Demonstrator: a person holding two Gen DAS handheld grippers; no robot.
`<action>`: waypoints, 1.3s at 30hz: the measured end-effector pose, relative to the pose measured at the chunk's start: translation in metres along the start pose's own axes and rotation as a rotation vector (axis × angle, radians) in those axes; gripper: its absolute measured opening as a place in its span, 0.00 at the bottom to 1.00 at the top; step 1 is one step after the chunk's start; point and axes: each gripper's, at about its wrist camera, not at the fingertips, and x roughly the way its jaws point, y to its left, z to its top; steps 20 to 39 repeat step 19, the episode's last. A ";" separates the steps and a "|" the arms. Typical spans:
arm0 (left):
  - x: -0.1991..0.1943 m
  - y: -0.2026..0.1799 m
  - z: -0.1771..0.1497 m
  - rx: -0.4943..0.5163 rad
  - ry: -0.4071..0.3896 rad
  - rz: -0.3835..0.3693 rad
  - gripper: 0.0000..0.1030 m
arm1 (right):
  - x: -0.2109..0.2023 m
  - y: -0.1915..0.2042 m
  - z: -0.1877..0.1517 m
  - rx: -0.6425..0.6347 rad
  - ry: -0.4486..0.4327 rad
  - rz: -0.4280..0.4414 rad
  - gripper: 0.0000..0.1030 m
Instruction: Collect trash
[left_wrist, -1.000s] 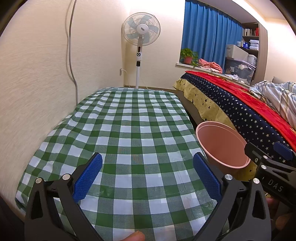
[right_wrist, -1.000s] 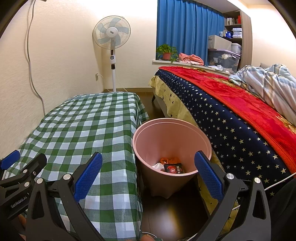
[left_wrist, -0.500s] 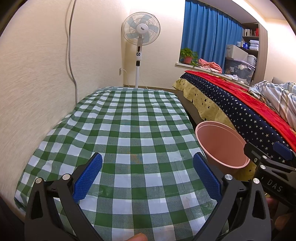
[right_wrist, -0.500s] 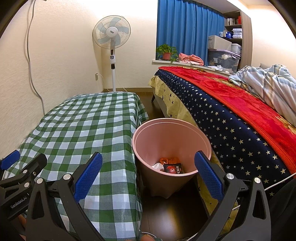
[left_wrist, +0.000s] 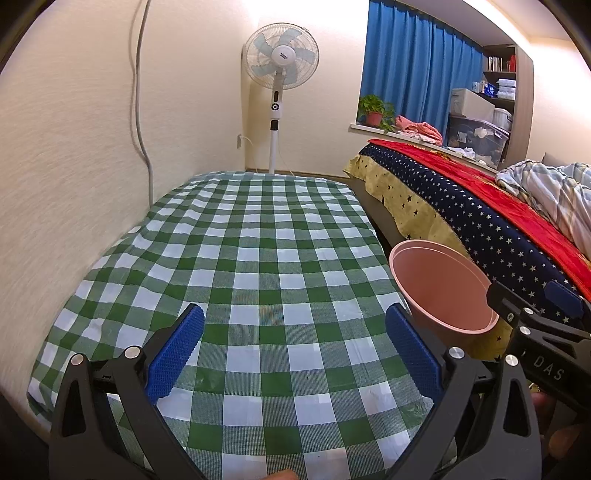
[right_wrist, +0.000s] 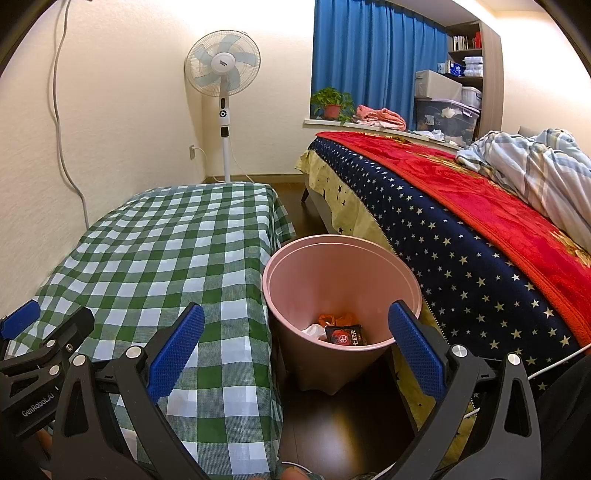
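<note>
A pink bin (right_wrist: 341, 280) stands on the dark floor between the checked table (right_wrist: 173, 251) and the bed. At its bottom lie an orange wrapper (right_wrist: 334, 318), a black packet (right_wrist: 345, 335) and a white scrap (right_wrist: 313, 330). My right gripper (right_wrist: 295, 343) hangs open in front of the bin, nothing between its blue pads. My left gripper (left_wrist: 293, 345) is open over the near part of the green-and-white tablecloth (left_wrist: 258, 258), holding nothing. The bin's rim (left_wrist: 439, 288) shows at the right of the left wrist view, with the right gripper's finger (left_wrist: 532, 332) before it.
A bed (right_wrist: 461, 221) with a starred navy cover and red blanket runs along the right. A standing fan (right_wrist: 223, 74) is at the far wall behind the table. A grey cable (left_wrist: 142, 110) hangs down the left wall. Dark floor (right_wrist: 332, 424) shows below the bin.
The left wrist view has shifted very slightly, with the table sitting a touch lower. Both grippers stay open and nothing has been picked up or dropped.
</note>
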 end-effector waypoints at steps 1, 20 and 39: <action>0.000 0.000 0.000 0.001 -0.001 -0.001 0.92 | 0.000 0.000 0.000 0.000 0.000 0.001 0.95; 0.005 -0.006 -0.001 -0.007 0.015 -0.001 0.92 | 0.000 -0.002 0.000 0.001 0.003 -0.001 0.95; 0.005 -0.006 -0.001 -0.007 0.015 -0.001 0.92 | 0.000 -0.002 0.000 0.001 0.003 -0.001 0.95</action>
